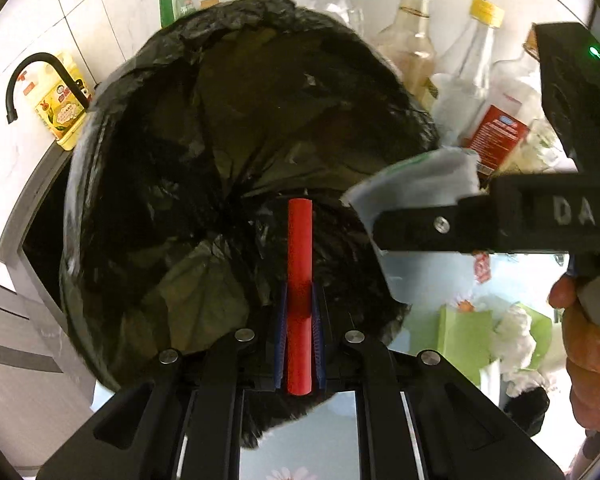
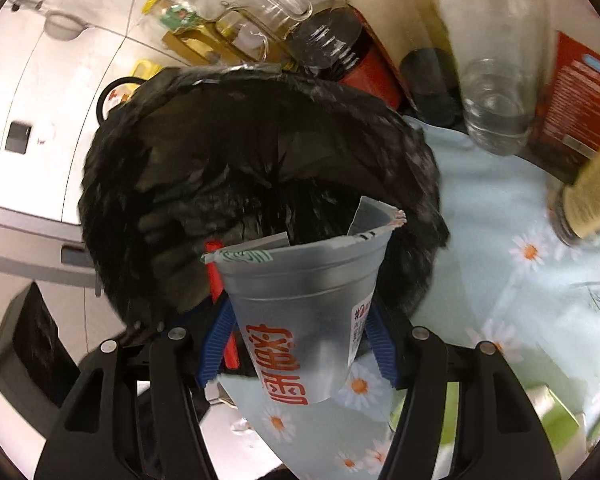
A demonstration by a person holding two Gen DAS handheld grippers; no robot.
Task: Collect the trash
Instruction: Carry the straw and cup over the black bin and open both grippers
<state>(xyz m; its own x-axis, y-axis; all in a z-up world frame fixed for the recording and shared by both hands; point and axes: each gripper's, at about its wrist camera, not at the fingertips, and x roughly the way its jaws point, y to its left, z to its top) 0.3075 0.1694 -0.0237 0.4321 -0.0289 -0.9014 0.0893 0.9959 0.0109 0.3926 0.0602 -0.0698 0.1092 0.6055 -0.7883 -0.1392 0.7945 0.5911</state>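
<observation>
Left gripper [image 1: 299, 312] is pinching a matte red tube [image 1: 299, 264]; right gripper [image 2: 296, 340] is clasping a frosted, tapered plastic cup [image 2: 308, 300] over the crinkled black bag [image 2: 220, 152].

The bin liner's [image 1: 204, 168] depth is reading too dark in both wrist views to tell any contents. The bottles [image 2: 496, 92] along the worktop's far edge are blurring, labels unreadable. The cup [image 2: 300, 304] is covering most of the red tube [image 2: 214, 276]; its own base is running behind the gripper body.
</observation>
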